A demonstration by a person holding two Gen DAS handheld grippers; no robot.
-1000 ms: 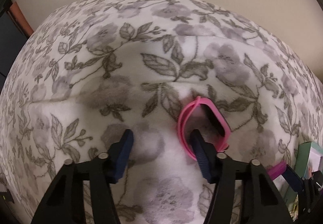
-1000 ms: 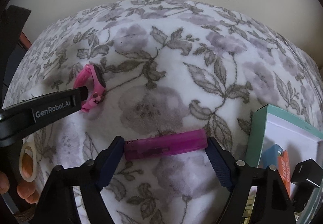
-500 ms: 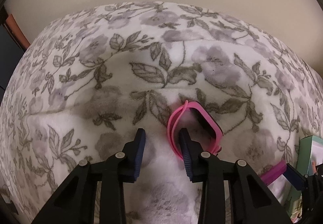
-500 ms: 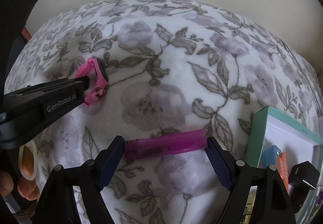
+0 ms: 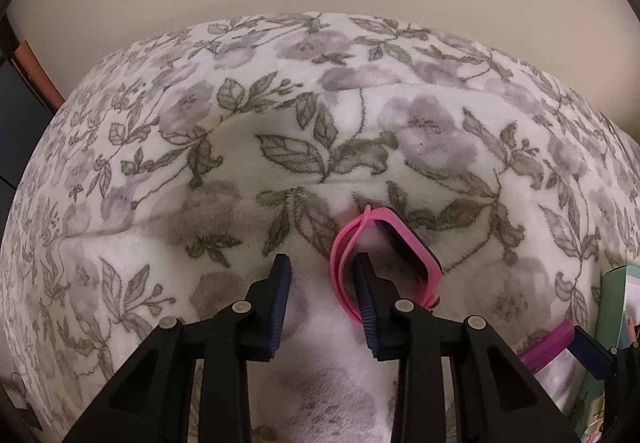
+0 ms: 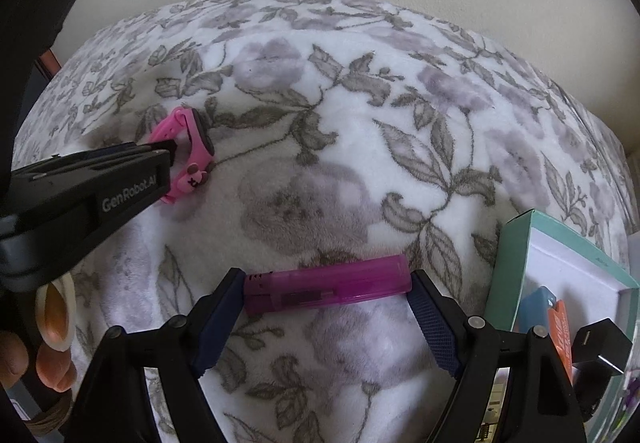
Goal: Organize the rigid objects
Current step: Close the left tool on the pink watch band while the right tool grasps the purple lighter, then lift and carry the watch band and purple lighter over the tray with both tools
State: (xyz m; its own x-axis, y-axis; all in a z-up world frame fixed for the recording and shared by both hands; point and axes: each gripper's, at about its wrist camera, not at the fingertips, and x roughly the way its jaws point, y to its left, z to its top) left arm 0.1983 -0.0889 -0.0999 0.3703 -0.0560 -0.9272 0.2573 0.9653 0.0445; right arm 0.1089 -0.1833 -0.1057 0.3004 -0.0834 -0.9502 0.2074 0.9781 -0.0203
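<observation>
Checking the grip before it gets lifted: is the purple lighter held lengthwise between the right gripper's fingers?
Yes, the purple lighter spans the right gripper, with one finger pressed on each end.

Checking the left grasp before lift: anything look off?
Yes. The left gripper has just been closing, but the pink watch is not between its pads: one finger is threaded through the strap loop, the other is on bare blanket. The right gripper holds the purple lighter end to end.
</observation>
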